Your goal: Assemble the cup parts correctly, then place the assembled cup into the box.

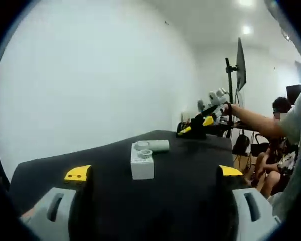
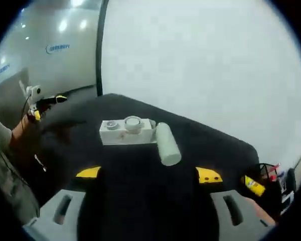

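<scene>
A small white box (image 1: 142, 163) stands mid-table on the black table (image 1: 190, 165), with round cup parts (image 1: 142, 146) on its top. A pale cylindrical cup body (image 1: 159, 145) lies on its side just behind it. My left gripper (image 1: 154, 173) is open, its yellow-tipped jaws set wide on the near side of the box. Across the table a hand holds the right gripper (image 1: 198, 124). In the right gripper view the box (image 2: 126, 134) carries a round lid (image 2: 133, 122) and a smaller piece (image 2: 111, 125). The cup body (image 2: 168, 144) lies against its right end. My right gripper (image 2: 148, 174) is open and short of both.
A monitor on a stand (image 1: 240, 65) rises past the far table edge, and seated people (image 1: 276, 150) are at the right. A yellow item (image 2: 253, 185) and a pen holder (image 2: 272, 173) sit by the table's right corner. The left gripper (image 2: 42, 105) shows at far left.
</scene>
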Tool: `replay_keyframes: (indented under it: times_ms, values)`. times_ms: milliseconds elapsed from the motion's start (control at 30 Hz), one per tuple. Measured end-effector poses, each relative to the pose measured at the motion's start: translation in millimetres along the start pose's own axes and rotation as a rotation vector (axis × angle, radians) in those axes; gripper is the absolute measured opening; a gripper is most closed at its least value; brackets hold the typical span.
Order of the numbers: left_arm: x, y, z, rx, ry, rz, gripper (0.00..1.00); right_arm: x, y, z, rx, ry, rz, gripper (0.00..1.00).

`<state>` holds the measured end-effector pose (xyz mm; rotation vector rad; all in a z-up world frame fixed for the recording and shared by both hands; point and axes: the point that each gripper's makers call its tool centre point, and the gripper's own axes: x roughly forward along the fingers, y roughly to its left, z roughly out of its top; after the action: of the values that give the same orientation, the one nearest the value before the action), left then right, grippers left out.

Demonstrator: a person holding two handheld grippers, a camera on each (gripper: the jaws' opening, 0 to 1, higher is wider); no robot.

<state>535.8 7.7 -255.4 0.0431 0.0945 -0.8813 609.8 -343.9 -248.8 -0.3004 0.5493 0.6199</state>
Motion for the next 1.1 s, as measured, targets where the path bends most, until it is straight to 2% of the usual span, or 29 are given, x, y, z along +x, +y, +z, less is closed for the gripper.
replay_keyframes:
  times_ms: [133,267,400,500,667,767,867,900,967,1000,1100]
  values:
    - [6.5,-3.0,-4.9,-0.024,-0.004,-0.026,0.96,32.8,-15.0,21.2,-0.056,0.141,0.050,0.68]
    - [9.2,6.5,-9.0,-0.035,0.007,-0.032,0.95,61.0,-19.5,38.0,-0.100,0.243,0.077,0.65]
    - [11.9,11.9,-12.6,-0.025,0.025,-0.027,0.94,88.1,-24.1,47.4,-0.114,0.332,0.113,0.64]
    - [13.0,13.2,-12.6,-0.020,0.026,-0.032,0.94,107.9,-29.0,47.2,-0.129,0.403,0.127,0.64]
    - [14.7,15.0,-17.3,-0.011,0.032,-0.032,0.94,142.7,-40.6,38.6,-0.151,0.499,0.123,0.61]
    - [16.3,17.2,-22.7,-0.012,0.043,-0.035,0.94,159.6,-40.4,28.0,-0.136,0.554,0.154,0.60]
    - [18.3,19.5,-29.1,-0.008,0.056,-0.037,0.94,179.7,-48.5,11.6,-0.150,0.632,0.139,0.58]
    - [19.3,19.4,-30.4,-0.009,0.058,-0.037,0.94,183.3,-50.7,5.5,-0.145,0.668,0.137,0.57]
    - [21.2,19.8,-32.2,-0.017,0.060,-0.035,0.93,195.0,-53.8,-1.0,-0.122,0.693,0.139,0.57]
    - [22.6,19.7,-32.6,-0.019,0.059,-0.035,0.93,196.9,-52.9,-5.9,-0.089,0.723,0.143,0.57]
    - [23.8,25.6,-31.9,-0.025,0.050,-0.029,0.92,210.4,-57.8,-16.0,-0.077,0.752,0.143,0.55]
